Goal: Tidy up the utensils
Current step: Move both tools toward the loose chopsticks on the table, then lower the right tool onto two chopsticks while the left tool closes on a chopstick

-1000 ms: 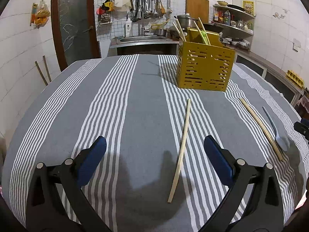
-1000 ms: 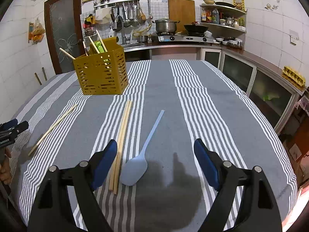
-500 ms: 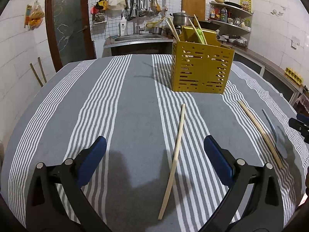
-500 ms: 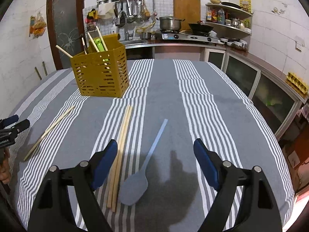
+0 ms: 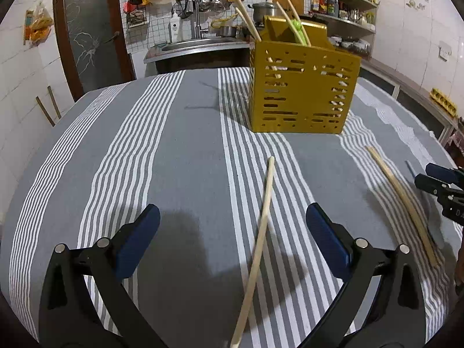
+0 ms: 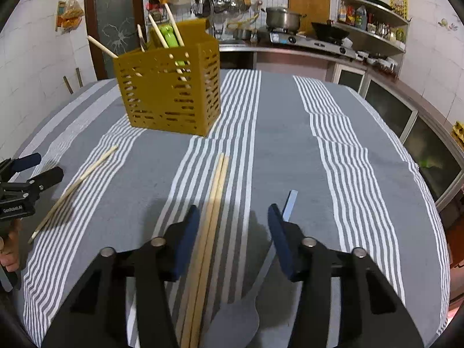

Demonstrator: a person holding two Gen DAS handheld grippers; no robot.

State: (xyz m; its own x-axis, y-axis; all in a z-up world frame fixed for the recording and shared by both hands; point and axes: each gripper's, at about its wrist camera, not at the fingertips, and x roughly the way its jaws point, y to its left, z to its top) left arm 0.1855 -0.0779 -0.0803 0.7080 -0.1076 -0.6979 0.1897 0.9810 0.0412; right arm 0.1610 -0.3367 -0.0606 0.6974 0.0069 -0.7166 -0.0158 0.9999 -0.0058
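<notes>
A yellow slotted utensil holder (image 5: 301,87) (image 6: 171,92) stands on the striped tablecloth with chopsticks and a green utensil in it. A single wooden chopstick (image 5: 258,243) (image 6: 75,185) lies between the open jaws of my left gripper (image 5: 232,240). A pair of chopsticks (image 6: 208,232) (image 5: 403,203) and a pale blue spoon (image 6: 261,275) lie under my right gripper (image 6: 233,232), which is open, narrower than before, and low over them. The right gripper also shows in the left wrist view (image 5: 440,185).
The table (image 6: 290,145) is covered in a grey cloth with white stripes. Behind it are a sink counter (image 5: 197,49), a stove with pots (image 6: 304,37), shelves and a dark door (image 5: 87,34). The left gripper shows at the left edge of the right wrist view (image 6: 26,185).
Both grippers have moved forward and lower toward the table. The right gripper's jaws have narrowed around the chopstick pair and spoon handle. The left stays wide open over the single chopstick.
</notes>
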